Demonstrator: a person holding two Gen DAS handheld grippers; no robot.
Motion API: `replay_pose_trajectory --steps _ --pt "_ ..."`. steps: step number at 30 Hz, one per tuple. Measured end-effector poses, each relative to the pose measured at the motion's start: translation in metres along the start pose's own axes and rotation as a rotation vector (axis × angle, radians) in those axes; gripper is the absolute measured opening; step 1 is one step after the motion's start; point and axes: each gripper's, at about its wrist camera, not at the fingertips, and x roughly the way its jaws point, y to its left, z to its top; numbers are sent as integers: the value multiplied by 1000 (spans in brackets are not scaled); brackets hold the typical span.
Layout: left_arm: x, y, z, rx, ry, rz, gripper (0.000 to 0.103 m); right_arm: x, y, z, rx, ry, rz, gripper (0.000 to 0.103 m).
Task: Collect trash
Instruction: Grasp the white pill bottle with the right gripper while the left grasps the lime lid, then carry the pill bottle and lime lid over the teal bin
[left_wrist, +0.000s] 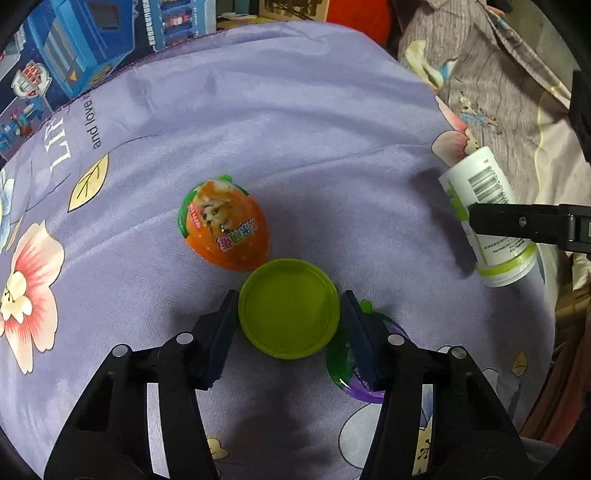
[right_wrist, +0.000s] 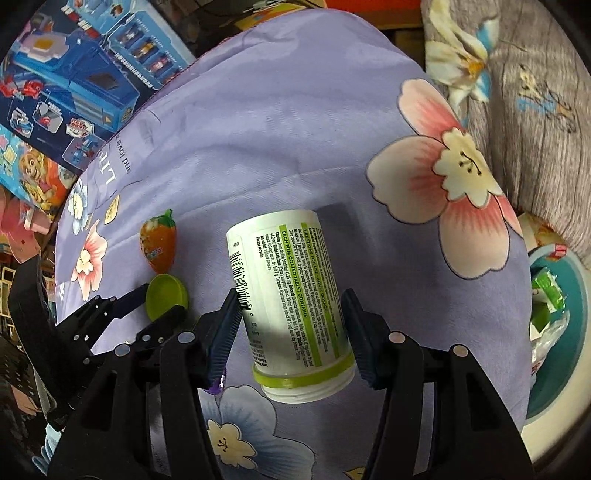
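Observation:
My left gripper (left_wrist: 289, 317) is shut on a lime-green round lid (left_wrist: 289, 308), both pads against its rim, just above the purple flowered cloth (left_wrist: 295, 129). An orange strawberry-shaped toy capsule (left_wrist: 227, 225) lies just beyond the lid. A green and purple capsule (left_wrist: 341, 369) lies partly hidden under the right finger. My right gripper (right_wrist: 290, 325) is shut on a white supplement bottle (right_wrist: 291, 291) with green stripes, lidless, its mouth toward the camera. The bottle (left_wrist: 487, 218) also shows at the right of the left wrist view. The lid (right_wrist: 166, 295) and orange capsule (right_wrist: 159, 243) show left in the right wrist view.
Blue toy boxes (right_wrist: 74, 81) stand beyond the cloth's far left edge. A teal bin (right_wrist: 561, 332) holding green and clear wrappers sits off the cloth's right edge. A grey flowered blanket (left_wrist: 498, 74) lies at the far right.

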Motion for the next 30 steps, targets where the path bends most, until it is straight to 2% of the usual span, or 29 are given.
replay_pose_trajectory --steps 5,12,18,30 --pt "-14 0 -1 -43 -14 -10 56 -11 -8 -6 14 -21 17 53" --pt "-50 -22 3 -13 -72 -28 57 -39 -23 -15 44 -73 46 53" --pt "-69 -64 5 56 -104 -71 57 -67 -48 -29 81 -120 53 53" --pt "-71 -156 8 192 -101 -134 57 -120 -127 -64 216 -221 75 53"
